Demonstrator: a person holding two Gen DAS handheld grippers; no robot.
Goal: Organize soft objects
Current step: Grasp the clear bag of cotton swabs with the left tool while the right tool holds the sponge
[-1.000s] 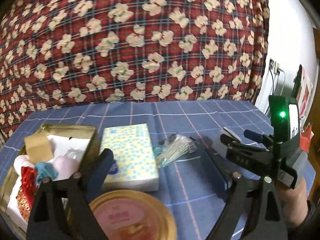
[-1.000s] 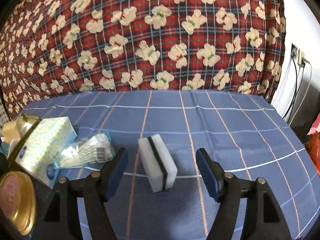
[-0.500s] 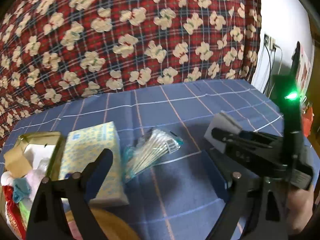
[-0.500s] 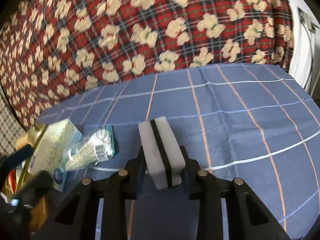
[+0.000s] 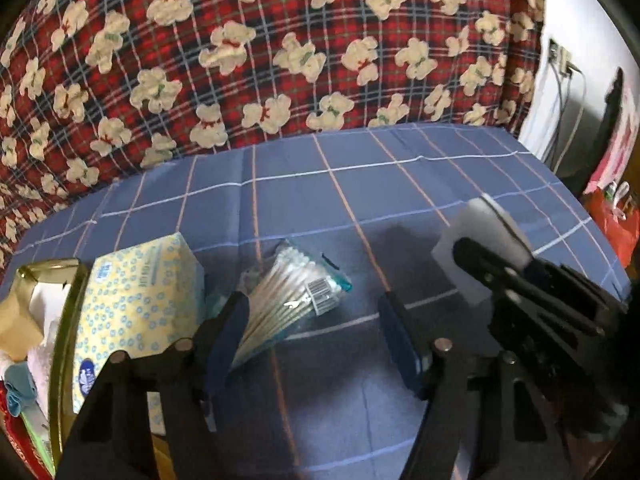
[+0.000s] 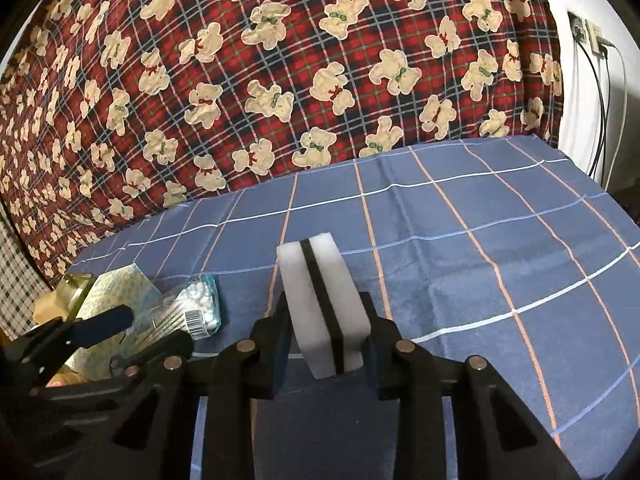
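My right gripper [image 6: 326, 330] is shut on a white sponge with a black middle stripe [image 6: 324, 300], pads pressing its two white faces. The left wrist view shows the same sponge [image 5: 490, 226] at the right, held in black fingers [image 5: 476, 252]. My left gripper [image 5: 312, 338] hovers over a clear bag of cotton swabs [image 5: 290, 300] on the blue checked cloth. Its jaws are closing. The bag's near end lies between them, with the left pad [image 5: 226, 336] at its edge and the right pad clear of it. From the right wrist, the left gripper [image 6: 120, 332] shows over the swab bag [image 6: 198, 308].
A yellow-and-blue tissue pack [image 5: 136, 304] lies left of the swabs, beside an open gold tin [image 5: 70, 308] holding soft items. A red plaid teddy-bear cloth [image 6: 280, 80] rises behind the table. Cables and a wall socket [image 6: 592, 36] are at the far right.
My right gripper closed on the sponge and now holds it tilted. My left gripper moved right from the tin and tissue pack to the swab bag, and its jaws narrowed.
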